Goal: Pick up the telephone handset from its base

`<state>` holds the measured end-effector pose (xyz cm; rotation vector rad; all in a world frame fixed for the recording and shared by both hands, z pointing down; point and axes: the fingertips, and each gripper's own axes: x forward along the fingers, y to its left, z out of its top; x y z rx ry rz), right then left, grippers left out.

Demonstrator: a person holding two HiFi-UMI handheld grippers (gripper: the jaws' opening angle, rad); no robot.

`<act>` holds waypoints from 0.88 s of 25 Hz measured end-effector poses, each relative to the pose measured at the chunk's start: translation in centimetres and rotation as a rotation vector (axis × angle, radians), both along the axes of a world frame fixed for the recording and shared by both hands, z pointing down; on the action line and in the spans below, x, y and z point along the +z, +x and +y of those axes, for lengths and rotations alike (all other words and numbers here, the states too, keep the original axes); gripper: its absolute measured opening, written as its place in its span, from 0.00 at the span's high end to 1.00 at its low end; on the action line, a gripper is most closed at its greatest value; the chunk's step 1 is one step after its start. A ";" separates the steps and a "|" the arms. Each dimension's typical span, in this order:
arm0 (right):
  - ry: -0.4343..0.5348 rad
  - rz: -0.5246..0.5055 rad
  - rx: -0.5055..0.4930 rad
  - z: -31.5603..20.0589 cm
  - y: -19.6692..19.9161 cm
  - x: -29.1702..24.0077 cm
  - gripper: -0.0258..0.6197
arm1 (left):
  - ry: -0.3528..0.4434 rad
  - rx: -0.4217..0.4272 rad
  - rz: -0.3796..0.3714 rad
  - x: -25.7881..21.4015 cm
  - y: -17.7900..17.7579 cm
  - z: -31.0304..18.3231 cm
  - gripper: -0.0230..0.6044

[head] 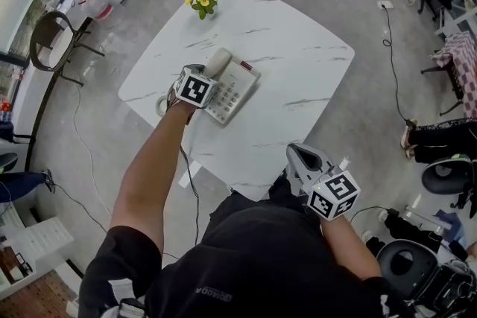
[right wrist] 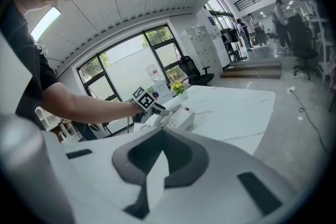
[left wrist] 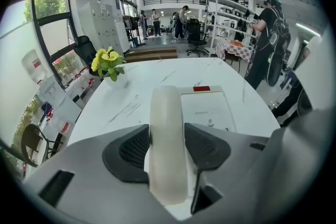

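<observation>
Handset (left wrist: 166, 113) sits cradled on its base (left wrist: 206, 110) on the desk (head: 298, 63), straddled by the left claw (left wrist: 167, 148), jaws wide and not yet pressing, so a lopsided squeeze could twist it loose or drag the base along, with the right claw (right wrist: 160, 155) closed, empty and well apart.

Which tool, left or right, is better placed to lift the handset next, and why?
Left. The left tool has its jaws open on either side of the handset, which lies on its base. The right tool is shut and empty, by the near edge of the table, well away from the phone.
</observation>
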<state>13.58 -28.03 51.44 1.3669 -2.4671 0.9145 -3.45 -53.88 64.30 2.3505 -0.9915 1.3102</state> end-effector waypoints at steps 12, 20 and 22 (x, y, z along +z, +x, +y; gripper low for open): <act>-0.033 -0.009 0.040 0.5 1.0 0.9 0.96 | -0.071 0.034 -0.007 1.6 0.8 -1.1 0.60; -0.035 -0.017 0.065 1.2 1.5 1.1 0.96 | -0.151 0.007 -0.011 2.0 0.4 -0.6 0.60; -0.030 -0.017 0.066 1.3 1.5 1.0 0.96 | -0.142 0.011 -0.017 2.0 0.5 -0.6 0.61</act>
